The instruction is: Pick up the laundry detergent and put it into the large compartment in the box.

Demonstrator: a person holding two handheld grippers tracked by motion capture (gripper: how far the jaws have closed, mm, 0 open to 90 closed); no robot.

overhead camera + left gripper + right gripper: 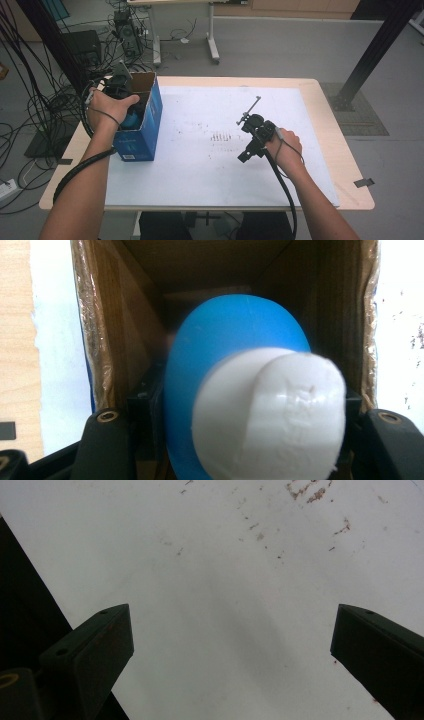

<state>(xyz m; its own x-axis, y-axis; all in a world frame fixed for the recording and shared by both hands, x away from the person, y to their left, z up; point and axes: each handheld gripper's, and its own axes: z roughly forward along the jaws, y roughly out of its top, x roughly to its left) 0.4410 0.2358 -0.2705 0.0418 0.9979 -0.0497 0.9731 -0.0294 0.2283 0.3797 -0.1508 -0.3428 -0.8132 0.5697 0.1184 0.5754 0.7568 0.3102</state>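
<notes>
White sheet (200, 165) covers the table; at left of the high view stands an open blue box (145, 127). Left gripper (230, 440) is clamped on a blue bottle (220, 340) with white cap (270, 415), at the box mouth. Right gripper (230, 645) hovers wide open and empty over the sheet. I judge the step is moving the bottle at the box; next needs a straight path past the cardboard walls
</notes>
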